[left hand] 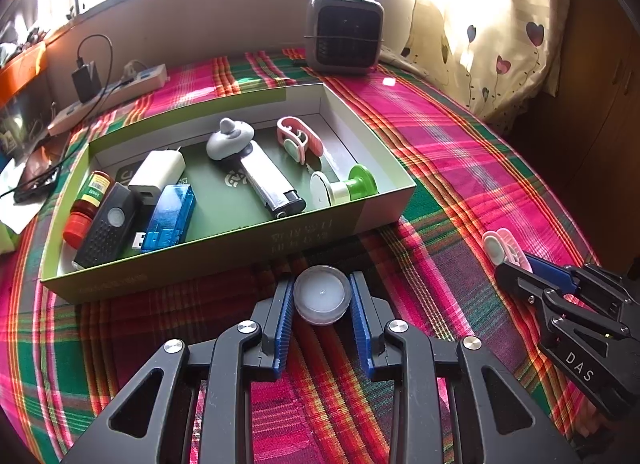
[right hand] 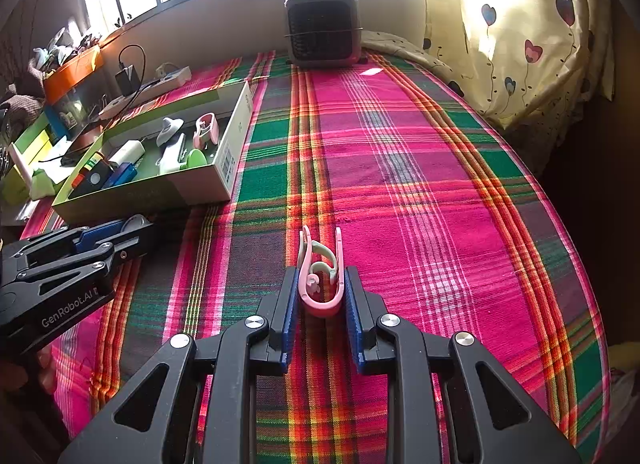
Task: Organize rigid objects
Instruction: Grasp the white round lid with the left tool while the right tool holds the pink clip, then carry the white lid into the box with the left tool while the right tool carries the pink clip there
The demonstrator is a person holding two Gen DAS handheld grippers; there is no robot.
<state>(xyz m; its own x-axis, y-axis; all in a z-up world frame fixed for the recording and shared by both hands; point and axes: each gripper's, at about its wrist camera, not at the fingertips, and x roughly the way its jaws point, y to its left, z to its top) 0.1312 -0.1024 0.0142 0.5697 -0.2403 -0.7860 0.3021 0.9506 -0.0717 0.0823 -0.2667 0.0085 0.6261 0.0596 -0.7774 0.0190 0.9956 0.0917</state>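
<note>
A clear cap (left hand: 322,298) is clamped in the left gripper (left hand: 322,300) and a pink clip (right hand: 322,276) in the right gripper (right hand: 322,284), both short of the box (left hand: 224,260), presumably for sorting

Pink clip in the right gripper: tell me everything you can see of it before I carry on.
The pink clip is a glossy plastic U-shaped loop with pale green curled inner parts. It stands on edge between the blue pads of the right gripper, which press its two sides; the closed bend faces the camera, the open ends point away. Below it lies the plaid cloth.
</note>
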